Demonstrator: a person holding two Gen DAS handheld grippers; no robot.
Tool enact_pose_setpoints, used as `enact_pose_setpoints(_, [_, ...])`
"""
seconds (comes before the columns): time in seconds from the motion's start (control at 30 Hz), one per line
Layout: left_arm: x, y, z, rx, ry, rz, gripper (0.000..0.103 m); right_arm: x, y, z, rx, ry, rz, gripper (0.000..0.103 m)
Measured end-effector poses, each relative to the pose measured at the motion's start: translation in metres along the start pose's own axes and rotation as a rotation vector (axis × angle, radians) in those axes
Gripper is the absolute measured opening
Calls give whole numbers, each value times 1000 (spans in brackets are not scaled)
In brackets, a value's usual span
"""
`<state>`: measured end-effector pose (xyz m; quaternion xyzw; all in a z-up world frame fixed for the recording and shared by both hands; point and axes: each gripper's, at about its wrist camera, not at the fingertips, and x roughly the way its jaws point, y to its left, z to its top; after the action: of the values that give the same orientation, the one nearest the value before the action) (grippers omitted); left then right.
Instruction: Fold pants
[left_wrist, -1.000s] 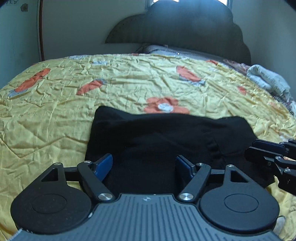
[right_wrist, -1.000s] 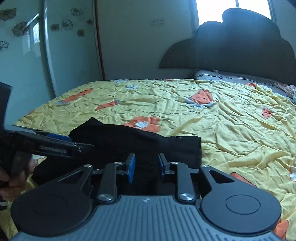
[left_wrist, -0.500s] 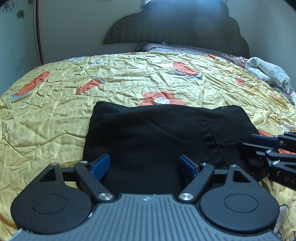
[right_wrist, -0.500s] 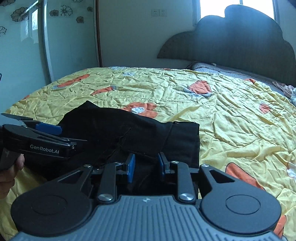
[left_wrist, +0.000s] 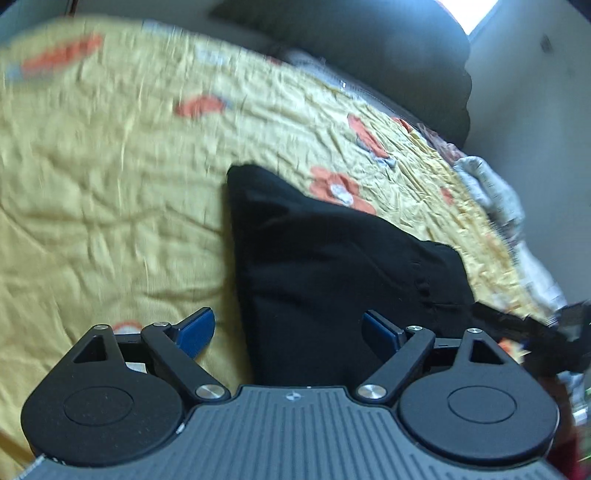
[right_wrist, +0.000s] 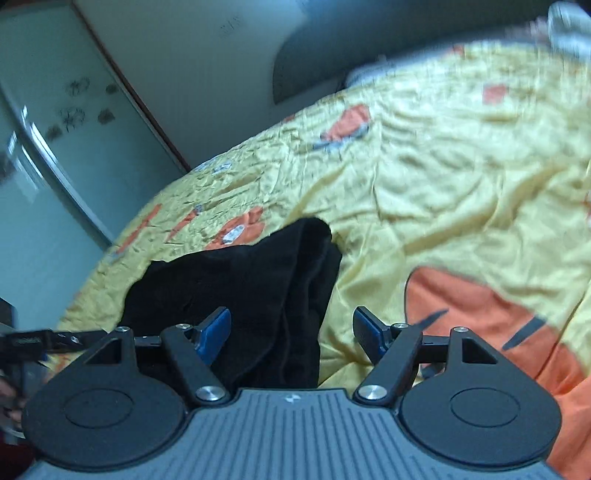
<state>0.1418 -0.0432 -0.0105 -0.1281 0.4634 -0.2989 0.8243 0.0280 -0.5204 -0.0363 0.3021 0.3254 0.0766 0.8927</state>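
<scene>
Left wrist view: pants lie as a folded black slab on the yellow bedspread, centre frame, running from about 11 o'clock toward 4 o'clock. No containers in sight. Left gripper is spread wide and has just been opening further; nothing is pinched. Its left pad sits over bare bedspread, its right pad over the pants, and the pants' near-left edge runs between them; whether either pad touches the fabric is unclear. The view is tilted clockwise and blurred, pointing down at the bed. Right gripper shows at 4 o'clock as a dark smear by the pants' far corner. A dark headboard sits at 12 o'clock, a grey-white cloth at 2 o'clock on the bed edge.

Right wrist view: the pants are left of centre, their right edge thick with stacked layers. Right gripper has let go, jaws just opened wide; the fold's edge lies between the pads, unpressed. Its left pad is over the pants, its right pad over the bedspread. The view is rolled counter-clockwise and blurred. Left gripper pokes in at 9 o'clock, with part of a hand at 8 o'clock. A glass door is at 10 o'clock.
</scene>
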Motion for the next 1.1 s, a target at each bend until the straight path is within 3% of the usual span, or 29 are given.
enact_pose_setpoints(0.27, [19, 16, 10, -104, 58, -214, 88, 31, 0, 11, -34, 175, 234, 74])
enact_pose_setpoints(0.43, [32, 5, 11, -116, 35, -233, 84, 59, -4, 23, 34, 175, 317, 73])
enact_pose_setpoints(0.47, [34, 2, 11, -110, 30, -216, 81, 62, -2, 24, 27, 170, 304, 69])
enact_pose_setpoints(0.5, [35, -1, 11, -93, 26, -187, 71, 66, 1, 24, 17, 168, 283, 57])
enact_pose_setpoints(0.53, [36, -4, 11, -76, 20, -152, 58, 67, 1, 23, 13, 166, 261, 52])
enact_pose_setpoints(0.57, [36, -7, 11, -65, 14, -121, 53, 67, 1, 22, 16, 163, 250, 43])
enact_pose_setpoints(0.7, [35, -6, 8, -75, -8, -70, 34, 64, -1, 17, 29, 130, 228, 38])
enact_pose_setpoints(0.9, [20, -22, 0, 18, -81, -8, 20, 54, 31, 12, -94, 86, 97, 35])
enact_pose_setpoints(1.1, [4, -42, -1, 117, -136, 37, 18, 40, 71, 12, -230, 19, 32, 27])
